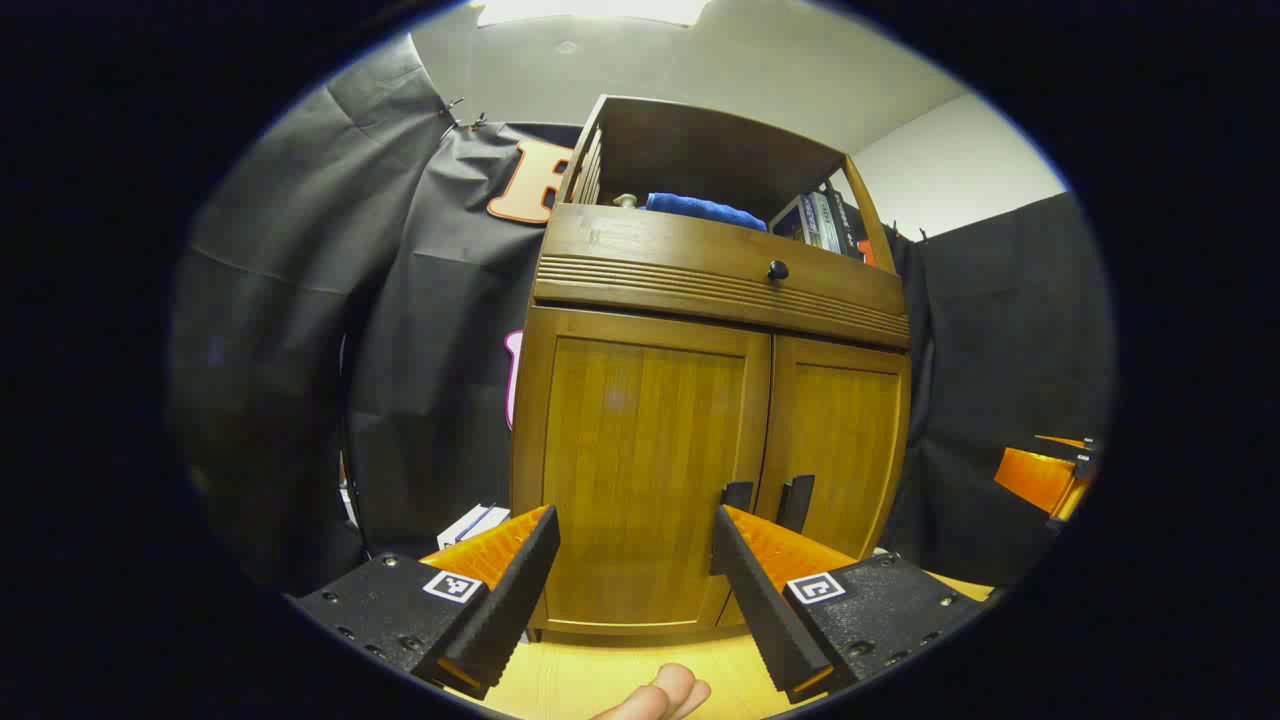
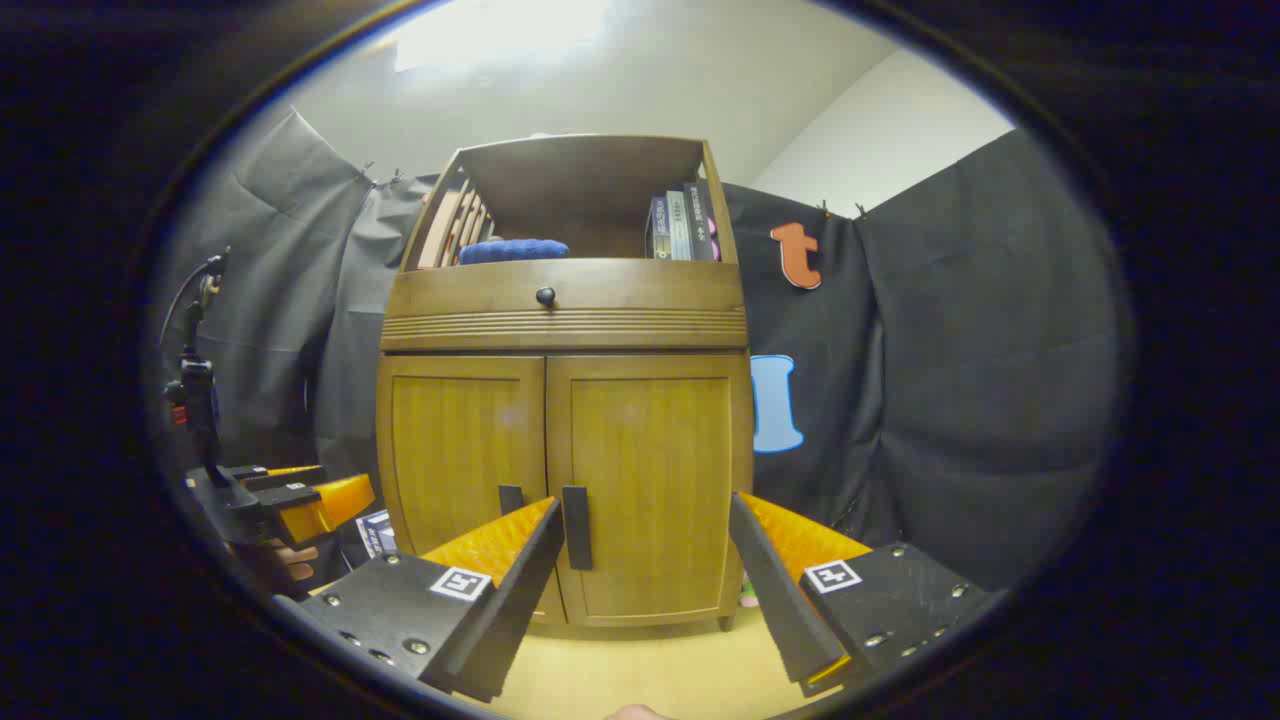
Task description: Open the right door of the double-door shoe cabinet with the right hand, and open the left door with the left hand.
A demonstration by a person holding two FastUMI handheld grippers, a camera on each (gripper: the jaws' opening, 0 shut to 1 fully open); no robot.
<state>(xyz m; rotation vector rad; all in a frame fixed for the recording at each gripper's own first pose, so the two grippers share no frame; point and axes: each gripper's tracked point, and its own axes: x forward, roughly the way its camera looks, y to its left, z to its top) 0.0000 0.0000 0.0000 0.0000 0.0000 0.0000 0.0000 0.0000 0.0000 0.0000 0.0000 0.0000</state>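
At twelve o'clock from both grippers stands the shoe cabinet [image 2: 565, 400], a tall wooden piece on the pale floor, its open top shelf holding books [image 2: 678, 225] and a blue cloth [image 2: 513, 250], with a knobbed drawer [image 2: 565, 297] below. Both doors are shut: the right door [image 2: 650, 490] and the left door [image 1: 640, 470] are rigid, upright panels, probably light on side hinges and swinging outward. Each carries a slim dark handle beside the centre seam, right handle [image 2: 576, 527] and left handle [image 1: 738, 495], long axis vertical; these look like the places to grip. The right gripper [image 2: 645, 560] and left gripper [image 1: 632, 570] are both spread wide, holding nothing, short of the doors.
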